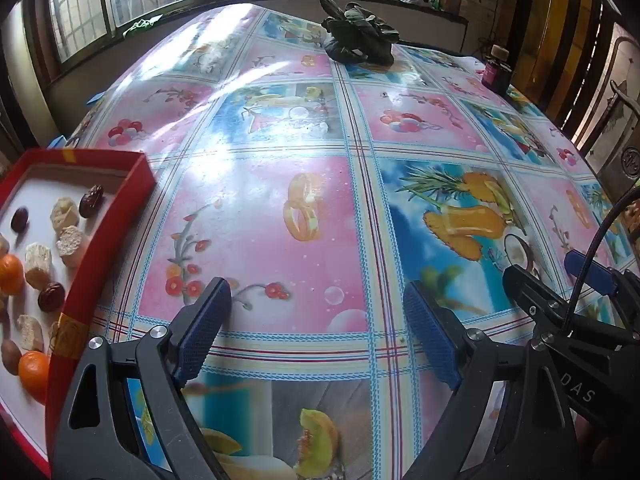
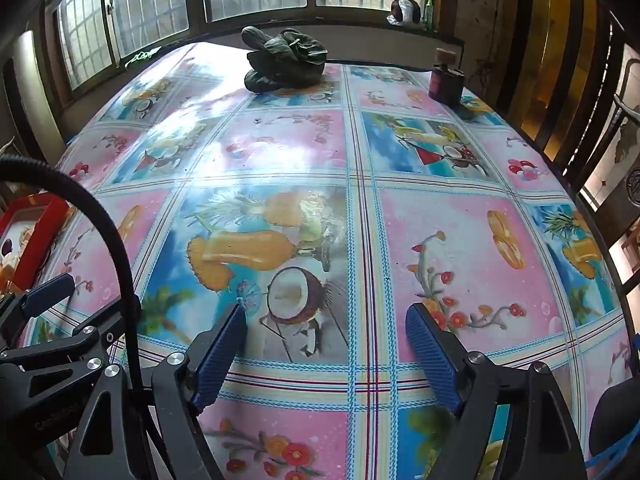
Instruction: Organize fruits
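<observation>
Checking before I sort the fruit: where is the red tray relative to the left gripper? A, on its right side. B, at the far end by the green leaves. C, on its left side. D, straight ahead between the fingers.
C: in the left wrist view the red tray sits left of the open left gripper, whose fingers frame only tablecloth.

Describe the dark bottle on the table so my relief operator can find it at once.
Look to the far right edge of the fruit-print tablecloth, near the wooden wall. The small dark maroon bottle stands upright there; the only other far-end item is a leafy green bundle.
</observation>
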Motion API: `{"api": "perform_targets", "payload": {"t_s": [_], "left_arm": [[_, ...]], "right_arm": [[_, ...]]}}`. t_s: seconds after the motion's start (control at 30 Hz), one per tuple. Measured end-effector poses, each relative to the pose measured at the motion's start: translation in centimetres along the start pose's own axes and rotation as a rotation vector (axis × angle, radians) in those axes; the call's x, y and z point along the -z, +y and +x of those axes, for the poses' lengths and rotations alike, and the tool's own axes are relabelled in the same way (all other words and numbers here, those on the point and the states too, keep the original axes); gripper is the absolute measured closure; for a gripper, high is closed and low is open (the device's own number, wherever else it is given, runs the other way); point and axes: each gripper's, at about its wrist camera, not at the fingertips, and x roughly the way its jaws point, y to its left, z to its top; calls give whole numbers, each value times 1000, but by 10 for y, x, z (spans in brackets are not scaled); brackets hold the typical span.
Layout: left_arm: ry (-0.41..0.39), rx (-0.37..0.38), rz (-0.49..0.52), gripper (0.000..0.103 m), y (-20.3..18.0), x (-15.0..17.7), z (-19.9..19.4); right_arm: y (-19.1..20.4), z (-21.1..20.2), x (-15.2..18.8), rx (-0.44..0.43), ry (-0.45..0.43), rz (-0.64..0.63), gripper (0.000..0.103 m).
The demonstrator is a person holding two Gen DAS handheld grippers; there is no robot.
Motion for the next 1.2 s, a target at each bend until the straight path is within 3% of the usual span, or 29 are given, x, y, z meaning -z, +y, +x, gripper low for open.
{"api": "perform_targets", "payload": {"t_s": [0.33, 0.6, 1.2], "left_arm": [[-2, 0, -1, 14, 0, 0, 0], [-2, 1, -3, 14, 0, 0, 0], [-1, 2, -3, 14, 5, -2, 2]], "right_arm": [[0, 0, 1, 5, 0, 5, 18], [-6, 6, -2, 23, 15, 28, 6], [-10, 8, 0, 24, 16, 29, 1]]}}
